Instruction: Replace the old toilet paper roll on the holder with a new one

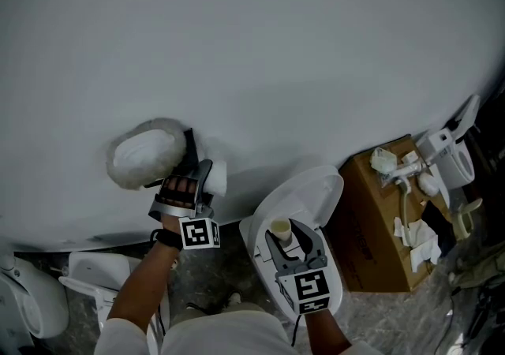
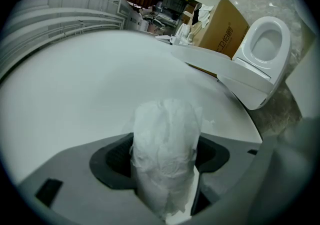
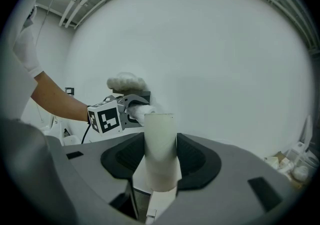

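Right gripper [image 1: 292, 241] sits lowest and closest in the head view, at bottom centre, its fingers closed on a pale cardboard tube [image 3: 160, 149] that stands upright between the pads. That tube looks like the bare core of the old roll, so the removal half of the job appears done.

Up and to the left, the left gripper [image 1: 203, 180] is raised to the white wall. Its fingers are spread fairly wide and pressed against both sides of a new roll [image 2: 167, 154], plump and white with a crinkled outer layer, which fills the gap between them. In the head view this roll lies just to the right of the black holder [image 1: 190, 146]. A fluffy white mass [image 1: 146, 156] sits on the wall to the left of the holder; whether it is a cover or part of the fitting I cannot tell.

The new roll does not look seated yet. It is near the holder, but I cannot make out contact with the holder. What seems left is to mount the roll and let go, then get rid of the tube.

As for pose, the left forearm runs up from the lower left of the frame, with the gripper aimed at the wall. The right hand hangs low over a white toilet [image 1: 316, 192], also aimed at the wall, with a cardboard box [image 1: 371, 227] to its right.
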`<state>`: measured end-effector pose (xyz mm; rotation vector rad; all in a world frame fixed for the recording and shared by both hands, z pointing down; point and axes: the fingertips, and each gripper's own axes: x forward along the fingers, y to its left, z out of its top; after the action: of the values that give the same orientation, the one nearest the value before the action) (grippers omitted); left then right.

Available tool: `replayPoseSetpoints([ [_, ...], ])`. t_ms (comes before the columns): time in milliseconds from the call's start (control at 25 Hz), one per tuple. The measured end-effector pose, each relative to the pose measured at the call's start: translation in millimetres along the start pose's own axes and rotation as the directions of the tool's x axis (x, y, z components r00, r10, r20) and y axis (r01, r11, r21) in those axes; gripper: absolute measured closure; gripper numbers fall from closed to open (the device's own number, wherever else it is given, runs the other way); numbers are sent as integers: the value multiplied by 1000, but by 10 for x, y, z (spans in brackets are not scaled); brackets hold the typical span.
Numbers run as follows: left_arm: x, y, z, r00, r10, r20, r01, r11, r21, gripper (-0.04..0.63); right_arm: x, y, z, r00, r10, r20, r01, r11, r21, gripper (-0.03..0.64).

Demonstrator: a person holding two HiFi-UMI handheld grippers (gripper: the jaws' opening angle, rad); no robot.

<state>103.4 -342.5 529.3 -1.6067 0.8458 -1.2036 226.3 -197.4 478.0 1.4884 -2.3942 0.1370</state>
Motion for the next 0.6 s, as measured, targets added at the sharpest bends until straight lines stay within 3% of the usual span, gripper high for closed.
replayPoseSetpoints([
  [600,-108,16,-165,999,40,-33,-41,999,-36,267,-74,37,-13,1000,-15,3,15,1000,4,422],
])
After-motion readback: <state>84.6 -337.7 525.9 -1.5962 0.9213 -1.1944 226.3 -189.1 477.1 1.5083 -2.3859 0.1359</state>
